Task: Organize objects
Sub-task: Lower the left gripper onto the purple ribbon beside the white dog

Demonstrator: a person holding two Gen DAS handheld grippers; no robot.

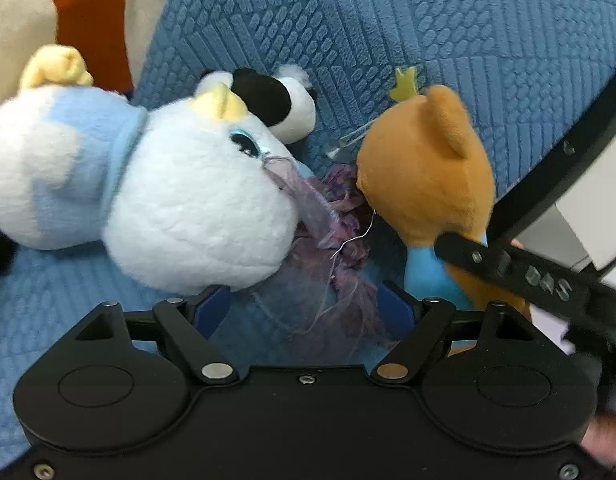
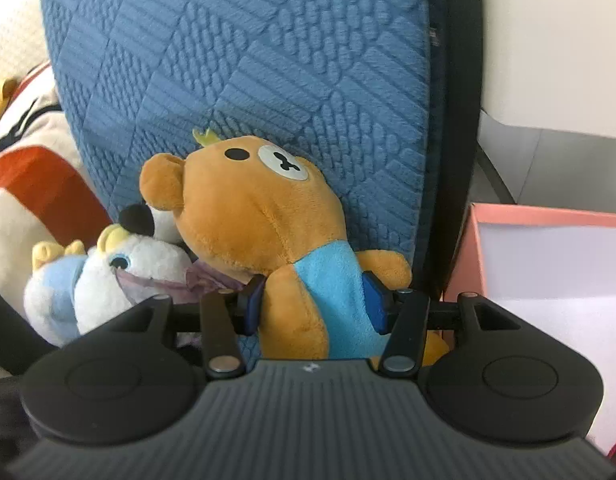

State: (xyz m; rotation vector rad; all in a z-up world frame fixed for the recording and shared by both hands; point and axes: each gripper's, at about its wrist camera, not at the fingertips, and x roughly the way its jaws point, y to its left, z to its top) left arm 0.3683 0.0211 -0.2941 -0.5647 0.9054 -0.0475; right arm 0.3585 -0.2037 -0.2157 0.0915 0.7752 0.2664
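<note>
The blue quilted cushion (image 2: 267,60) stands as a wall behind the toys, closing off the far side. The brown bear (image 2: 263,224) leans against it, its body filling the gap between the right gripper's (image 2: 314,304) fingers. Left of the bear, the white-and-blue plush (image 1: 179,200) and a purple mesh pouch (image 1: 340,216) crowd the seat. To the right, the pink box (image 2: 548,264) lies open.

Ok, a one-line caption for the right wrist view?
Right gripper clamps the brown teddy bear against the blue cushion.

Home: plush toys (image 2: 267,216) on quilted blue cushion (image 2: 247,60)
</note>
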